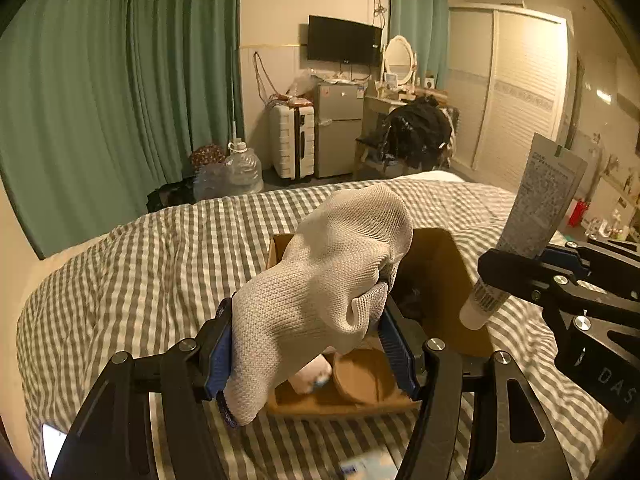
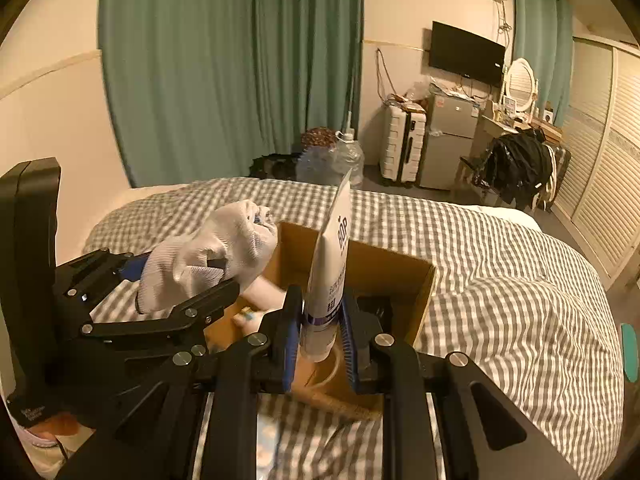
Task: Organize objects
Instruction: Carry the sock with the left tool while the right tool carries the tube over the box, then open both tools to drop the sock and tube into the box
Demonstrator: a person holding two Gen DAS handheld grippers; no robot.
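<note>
My left gripper (image 1: 308, 344) is shut on a bunched white knit glove (image 1: 332, 272), held above the near end of an open cardboard box (image 1: 444, 272) on the bed. The same glove (image 2: 208, 256) and left gripper (image 2: 188, 280) show at the left of the right wrist view. My right gripper (image 2: 318, 332) is shut on a white tube (image 2: 328, 276) that stands upright, cap end down, over the box (image 2: 384, 276). In the left wrist view the tube (image 1: 532, 216) leans at the right, clamped by the right gripper (image 1: 520, 268). Inside the box lie a brown round lid (image 1: 360, 376) and a small pale item (image 1: 312, 376).
The box sits on a grey-and-white checked bed cover (image 1: 160, 272). A flat pale packet (image 1: 368, 464) lies on the cover just in front of the box. Beyond the bed are green curtains (image 1: 120, 80), water jugs (image 1: 240, 172), a suitcase, a small fridge (image 1: 336, 128) and a wardrobe.
</note>
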